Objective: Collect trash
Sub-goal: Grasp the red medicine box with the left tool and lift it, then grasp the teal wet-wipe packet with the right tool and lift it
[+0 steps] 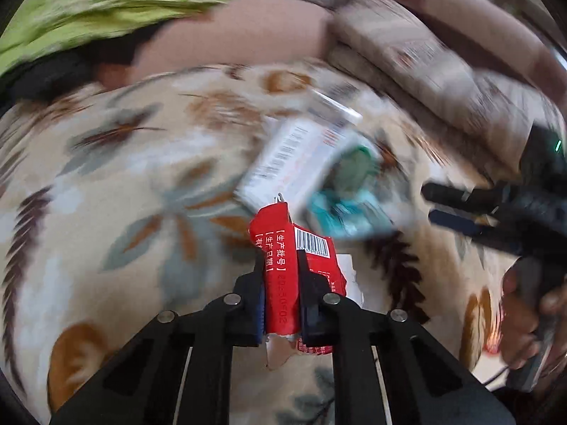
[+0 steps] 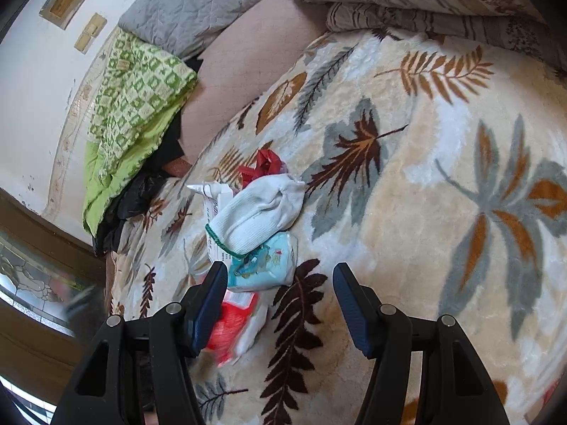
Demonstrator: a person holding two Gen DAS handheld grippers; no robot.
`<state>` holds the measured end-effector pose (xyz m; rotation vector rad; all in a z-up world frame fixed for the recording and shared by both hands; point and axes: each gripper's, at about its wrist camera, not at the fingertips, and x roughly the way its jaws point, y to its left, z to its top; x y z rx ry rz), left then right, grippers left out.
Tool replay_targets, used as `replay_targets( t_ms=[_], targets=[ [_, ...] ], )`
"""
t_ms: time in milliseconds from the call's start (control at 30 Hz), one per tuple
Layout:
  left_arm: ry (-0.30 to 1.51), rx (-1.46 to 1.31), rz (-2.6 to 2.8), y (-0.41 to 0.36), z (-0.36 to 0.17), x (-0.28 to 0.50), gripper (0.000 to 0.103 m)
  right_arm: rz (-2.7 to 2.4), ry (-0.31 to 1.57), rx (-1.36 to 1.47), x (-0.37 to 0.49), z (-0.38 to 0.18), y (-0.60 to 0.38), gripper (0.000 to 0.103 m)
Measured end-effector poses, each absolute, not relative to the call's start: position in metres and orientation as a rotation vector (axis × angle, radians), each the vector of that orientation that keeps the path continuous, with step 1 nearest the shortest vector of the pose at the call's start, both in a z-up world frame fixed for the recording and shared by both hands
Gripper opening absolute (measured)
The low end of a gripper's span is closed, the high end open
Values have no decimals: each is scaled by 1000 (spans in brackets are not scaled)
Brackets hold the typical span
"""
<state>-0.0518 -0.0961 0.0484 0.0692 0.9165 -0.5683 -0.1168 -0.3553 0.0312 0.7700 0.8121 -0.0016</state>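
The left gripper (image 1: 281, 272) is clamped on a red wrapper (image 1: 294, 244), which stands up between its jaws at the lower centre of the left wrist view. Above it, blurred, lie a white box (image 1: 287, 161) with a barcode and a teal packet (image 1: 340, 212) on the leaf-patterned blanket (image 1: 106, 184). At the right edge of that view a hand (image 1: 528, 322) grips the other tool.

The right gripper (image 2: 280, 304) hangs open with nothing between its jaws, low in the right wrist view. Just above its left jaw lies the teal packet (image 2: 264, 265), with a white sock (image 2: 262, 212) resting partly on it. A red-and-white packet (image 2: 237, 326) lies partly behind the left jaw. Beyond the sock is a white tube (image 2: 209, 189) and what looks like a red crumpled wrapper (image 2: 262, 166). A green patterned cloth (image 2: 134, 106) sits at the upper left.
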Motion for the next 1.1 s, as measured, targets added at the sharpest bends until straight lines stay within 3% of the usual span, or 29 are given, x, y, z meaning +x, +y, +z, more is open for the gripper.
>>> replay_targets(
  t_ms=[67, 133, 267, 400, 600, 667, 733, 933, 1100],
  targets=[
    [887, 18, -510, -79, 53, -53, 13, -6, 828, 758, -106, 24, -354, 66],
    [860, -10, -439, -63, 56, -50, 13, 10, 841, 759, -92, 14, -352, 44],
    [803, -32, -347, -42, 61, -39, 13, -7, 875, 777, -74, -6, -346, 36],
    [828, -69, -325, -30, 56, -23, 13, 102, 943, 761, -66, -11, -316, 35],
    [866, -113, -312, -18, 48, -12, 13, 322, 965, 582, -85, 20, -270, 35],
    [874, -104, -303, -19, 45, -10, 13, 231, 929, 474, -86, 29, -275, 40],
    [883, -94, -302, -20, 42, -10, 13, 146, 915, 459, -78, 26, -285, 58],
    [928, -56, -292, -21, 30, -3, 14, 125, 959, 424, -48, 4, -269, 62],
    [978, -72, -298, -21, 18, 5, 20, 87, 975, 206, -36, 2, -232, 66]
  ],
)
